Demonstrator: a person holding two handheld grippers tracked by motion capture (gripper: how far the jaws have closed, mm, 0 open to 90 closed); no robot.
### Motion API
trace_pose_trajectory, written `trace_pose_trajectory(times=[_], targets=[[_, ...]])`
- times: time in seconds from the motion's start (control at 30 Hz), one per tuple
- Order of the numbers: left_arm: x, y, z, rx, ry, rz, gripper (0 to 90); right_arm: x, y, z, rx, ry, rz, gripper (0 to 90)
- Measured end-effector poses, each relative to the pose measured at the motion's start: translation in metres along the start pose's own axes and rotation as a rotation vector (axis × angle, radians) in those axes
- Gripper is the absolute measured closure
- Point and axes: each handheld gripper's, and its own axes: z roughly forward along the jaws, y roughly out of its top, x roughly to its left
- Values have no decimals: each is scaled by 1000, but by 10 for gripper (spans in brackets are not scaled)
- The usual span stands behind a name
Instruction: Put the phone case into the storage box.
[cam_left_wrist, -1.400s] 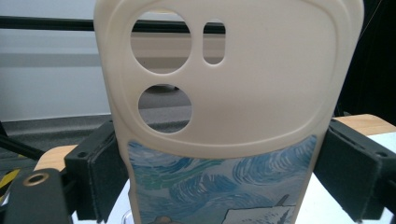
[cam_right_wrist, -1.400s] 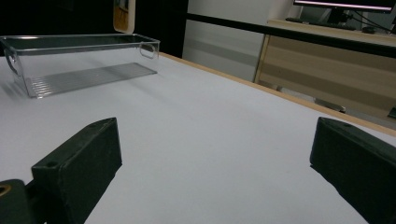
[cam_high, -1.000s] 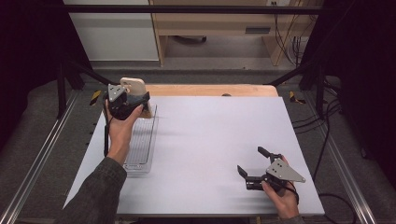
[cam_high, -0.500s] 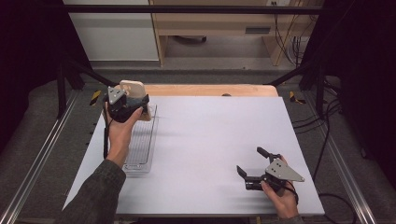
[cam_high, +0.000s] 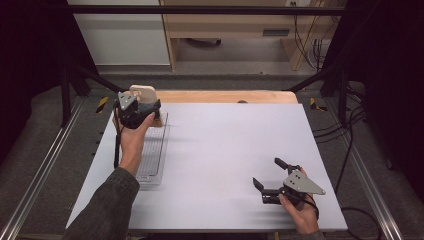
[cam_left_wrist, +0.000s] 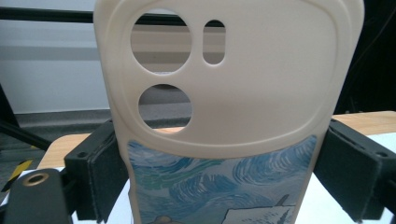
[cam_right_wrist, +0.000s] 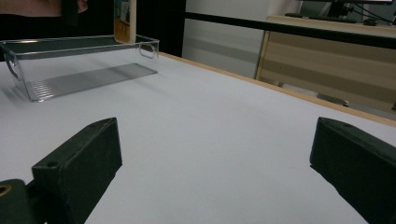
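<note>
A cream phone case (cam_left_wrist: 233, 93) with camera cut-outs and a blue swirl painting stands upright between the jaws of my left gripper (cam_left_wrist: 224, 177), which is shut on its two sides. From above, the left gripper (cam_high: 145, 107) holds the phone case (cam_high: 144, 93) over the far end of a clear plastic tray (cam_high: 152, 165) at the table's left. The right gripper view shows the tray (cam_right_wrist: 70, 70) with the lower end of the case (cam_right_wrist: 124, 21) hanging just above its far end. My right gripper (cam_high: 272, 175) rests near the front right of the table, jaws wide open and empty.
The white table top (cam_high: 230, 150) has a wooden strip (cam_high: 225, 96) along its far edge. Metal rails run down both sides of the table. A cabinet and cables stand beyond the far edge.
The left gripper with the phone case has shifted slightly toward the far end of the tray. The right gripper has stayed in place.
</note>
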Motion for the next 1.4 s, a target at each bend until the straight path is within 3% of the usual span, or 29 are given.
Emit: trace_pose_trajectory(times=[0.37,0.7,1.4], targets=[[-2,-11,17,5,32,30,109,0,0,1,2,4,1,21],[-1,-13,23,8,43,21,109,1,0,1,5,8,7,22],[-2,-22,33,48,42,47,108,1,0,1,6,12,11,21]])
